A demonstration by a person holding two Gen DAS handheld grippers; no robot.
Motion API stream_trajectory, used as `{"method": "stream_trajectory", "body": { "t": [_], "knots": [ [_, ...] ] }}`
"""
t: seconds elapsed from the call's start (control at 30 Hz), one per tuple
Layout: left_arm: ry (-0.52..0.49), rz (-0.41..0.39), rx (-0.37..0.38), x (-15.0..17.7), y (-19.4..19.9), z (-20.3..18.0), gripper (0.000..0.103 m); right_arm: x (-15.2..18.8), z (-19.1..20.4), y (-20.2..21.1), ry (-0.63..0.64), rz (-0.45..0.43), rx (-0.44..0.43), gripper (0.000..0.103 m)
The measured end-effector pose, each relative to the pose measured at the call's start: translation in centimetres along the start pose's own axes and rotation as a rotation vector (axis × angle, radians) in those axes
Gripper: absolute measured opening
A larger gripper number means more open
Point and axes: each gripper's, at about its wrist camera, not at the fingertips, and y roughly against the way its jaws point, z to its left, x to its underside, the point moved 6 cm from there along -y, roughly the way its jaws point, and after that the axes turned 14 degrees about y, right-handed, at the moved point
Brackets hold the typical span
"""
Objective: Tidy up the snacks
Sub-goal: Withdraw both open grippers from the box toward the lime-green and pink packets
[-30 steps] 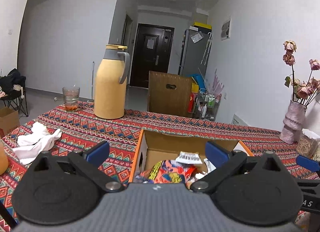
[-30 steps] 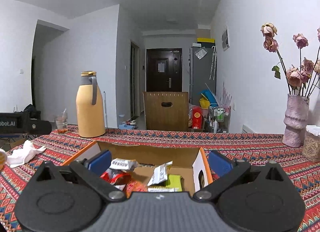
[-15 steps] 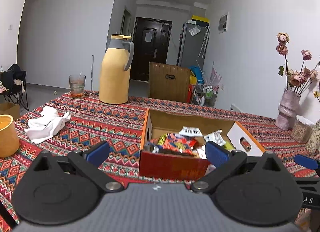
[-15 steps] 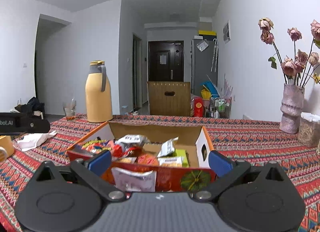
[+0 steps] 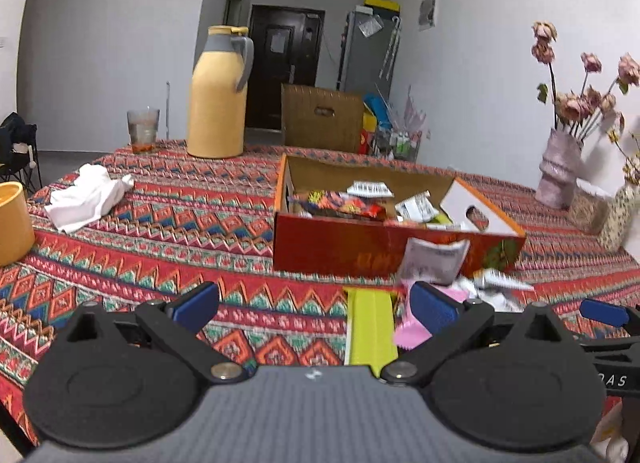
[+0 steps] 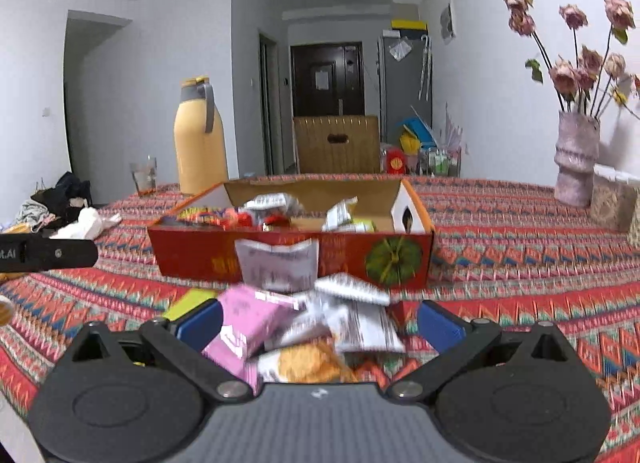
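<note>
Grippers, left (image 5: 314, 305) and right (image 6: 320, 321), both spread wide, empty, near the box (image 6: 288, 259).
Loose packets (image 6: 304, 327): light, crinkly, slippery; likely best pinched at a flat sealed edge.

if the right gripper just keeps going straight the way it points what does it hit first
Probably the loose snack pile lying between the open right gripper and the red snack box, the pink packet first. The box's front wall comes next. Depth is hard to judge.
</note>
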Motion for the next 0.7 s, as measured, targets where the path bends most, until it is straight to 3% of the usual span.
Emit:
{"method": "stream_trajectory", "body": {
  "t": [0.3, 0.7],
  "knots": [
    [0.012, 0.029, -0.01, 0.6, -0.4, 0.7, 0.103, 1.4, 1.0, -0.5, 0.003, 0.045, 0.001, 0.103],
    [-0.006, 0.045, -0.012, 1.9, 1.2, 3.2, 0.103, 2.0, 6.8, -0.6, 0.072, 0.06, -0.083, 0.103]
  ]
}}
